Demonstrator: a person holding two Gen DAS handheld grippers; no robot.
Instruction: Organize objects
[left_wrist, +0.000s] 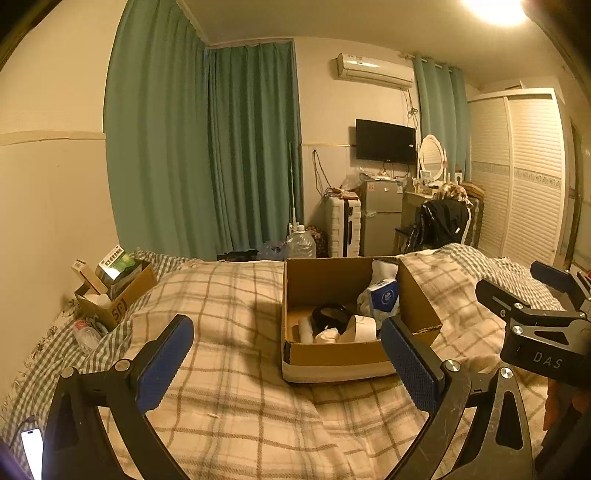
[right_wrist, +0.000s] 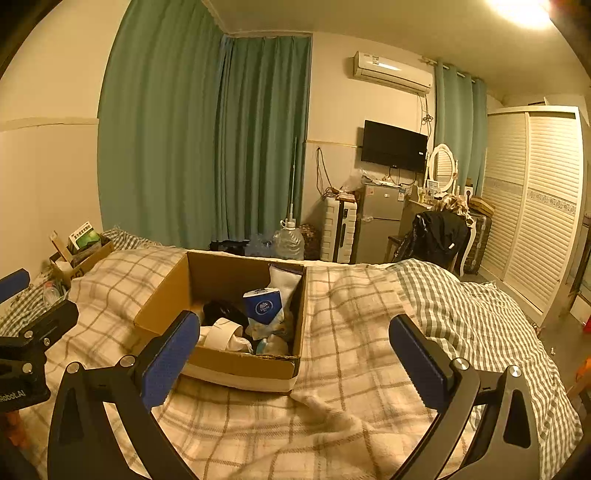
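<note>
Both tongs spread wide, nothing between the pads. Left gripper hovers over the plaid blanket, its right pad overlapping the near right corner of the cardboard box. Right gripper sits at the box's near wall, left pad covering part of it. Box rests mid-bed and holds a blue tissue pack, a white roll and a black item. Only the left view shows the phone at the bed's near left edge. Second small box sits at the bed's far left corner.
</note>
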